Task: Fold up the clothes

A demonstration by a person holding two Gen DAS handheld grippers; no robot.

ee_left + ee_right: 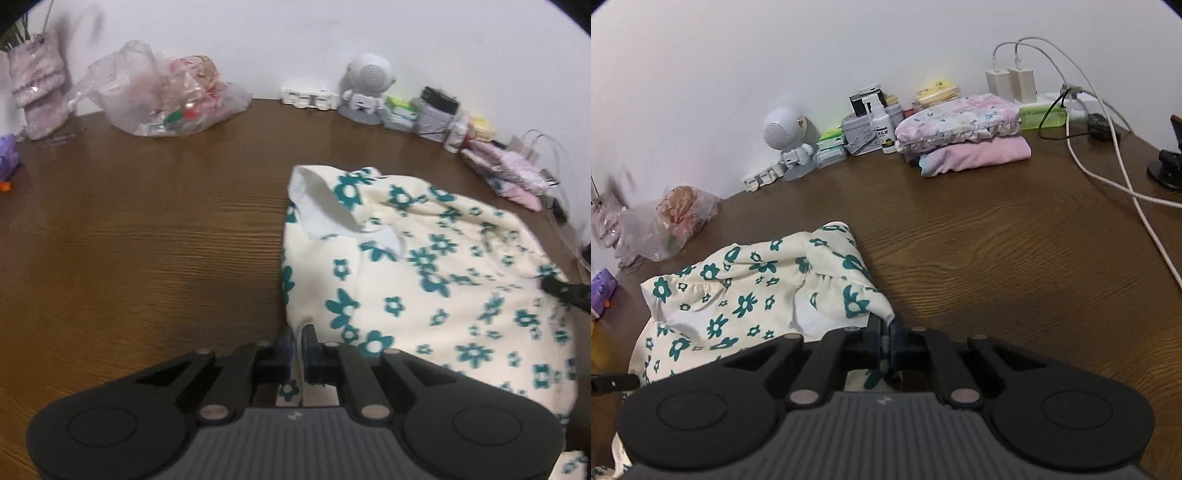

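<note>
**Floral garment pinched at both near corners, ready for a fold**

Floral garment [424, 266], cream with teal flowers, lies rumpled on the brown wooden table [147, 240], spread across the middle of it with open wood on either side. Its far edge is bunched and partly turned over, showing the plain white inner side, so it is not yet flat and no fold looks finished.

Against the wall, a stack of folded clothes [964, 136] in pink and pastel print sits well apart from the garment, likely the pile of finished pieces. A clear plastic bag [162, 96] of odds and ends, a white robot-shaped speaker [783, 142] and white charger cables [1108, 177] line the table's back edge, all clear of the working area.

The left gripper [296, 345] has its jaws closed to a thin slit on the garment's near left edge, with cloth running down between the fingers. The right gripper [886, 341] is likewise clamped on the near right corner, a tuft of fabric showing between its pads. Holding both near corners this way probably serves to lift and stretch the hem taut, so the cloth can be smoothed or carried over towards the far edge.
</note>
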